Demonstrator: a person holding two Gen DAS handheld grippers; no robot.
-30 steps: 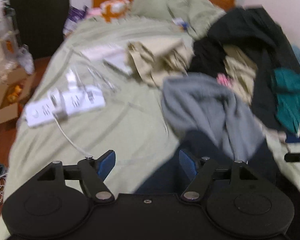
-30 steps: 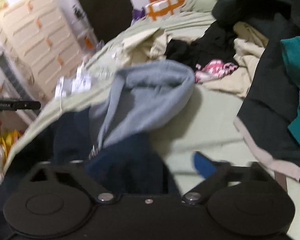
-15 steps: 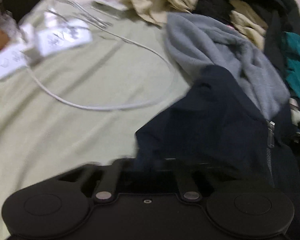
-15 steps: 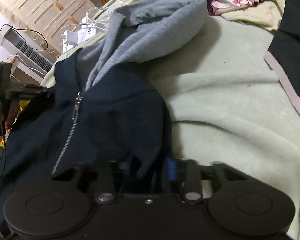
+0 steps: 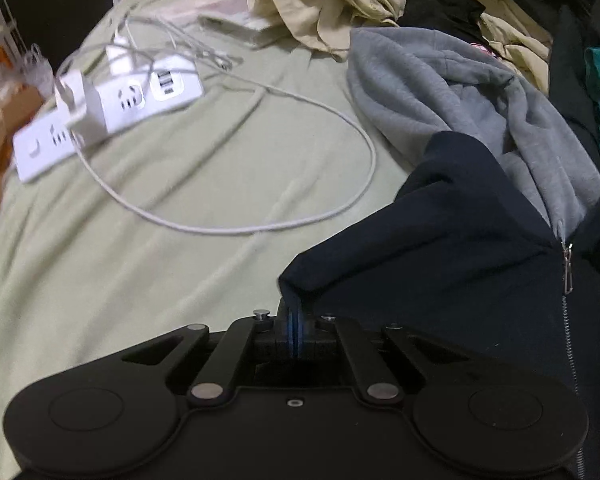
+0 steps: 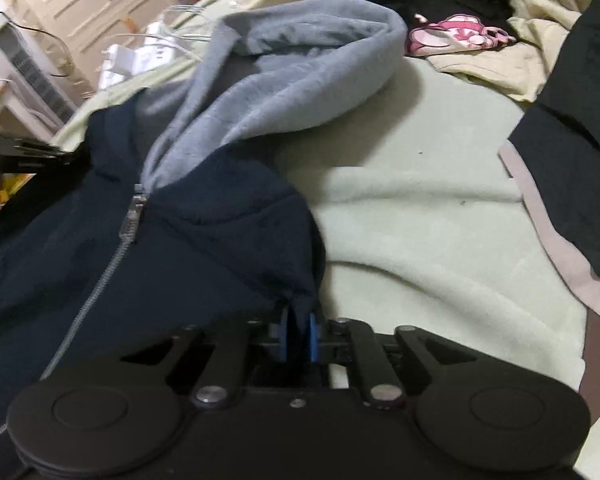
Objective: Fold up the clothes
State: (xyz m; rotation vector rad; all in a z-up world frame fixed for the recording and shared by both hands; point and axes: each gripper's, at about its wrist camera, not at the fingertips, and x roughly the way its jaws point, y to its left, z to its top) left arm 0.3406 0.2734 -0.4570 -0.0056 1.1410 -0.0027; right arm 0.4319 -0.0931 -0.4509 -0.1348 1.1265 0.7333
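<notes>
Navy fleece of the hoodie [image 5: 480,280] is pinched at each shoulder by your left gripper [image 5: 294,334] and right gripper [image 6: 298,338], spreading it flat across the bed [image 5: 140,260], ready for folding.

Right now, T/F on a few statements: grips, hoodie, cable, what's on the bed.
1. The left gripper is shut on the navy zip hoodie. True.
2. The right gripper is open with nothing between its jaws. False: it is shut on a fold of the hoodie.
3. The hoodie's hood is grey. True.
4. The zipper is undone all the way. False: it is closed up to the hood.
5. The white cable lies on the hoodie. False: it loops on the green bedcover beside it.
</notes>
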